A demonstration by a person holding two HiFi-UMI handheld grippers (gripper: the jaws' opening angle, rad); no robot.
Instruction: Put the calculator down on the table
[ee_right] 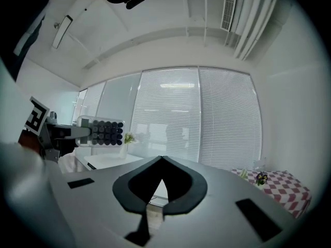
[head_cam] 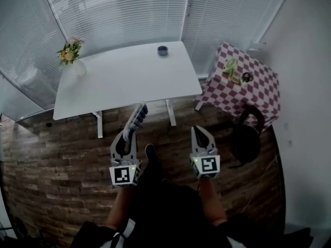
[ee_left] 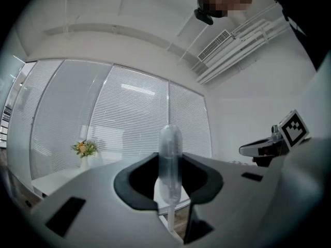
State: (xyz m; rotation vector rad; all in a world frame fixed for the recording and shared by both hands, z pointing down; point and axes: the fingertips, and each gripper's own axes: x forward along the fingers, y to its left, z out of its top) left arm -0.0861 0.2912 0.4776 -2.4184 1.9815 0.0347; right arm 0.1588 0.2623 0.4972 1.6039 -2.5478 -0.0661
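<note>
The calculator [head_cam: 138,117], pale with dark keys, sticks out forward from my left gripper [head_cam: 130,134], which is shut on its near end. It hangs in the air over the brick-pattern floor, just short of the white table's [head_cam: 129,79] front edge. In the left gripper view the calculator [ee_left: 169,156] stands edge-on between the jaws. In the right gripper view the calculator's [ee_right: 101,132] key side shows at the left. My right gripper [head_cam: 199,132] is beside the left one, shut and empty, and in its own view the right gripper [ee_right: 162,161] has its tips touching.
On the table a vase of flowers [head_cam: 71,55] stands at the far left corner and a small dark round object [head_cam: 162,50] at the back edge. A checkered side table [head_cam: 258,89] with small items sits at the right. A black chair [head_cam: 247,136] is near my right gripper.
</note>
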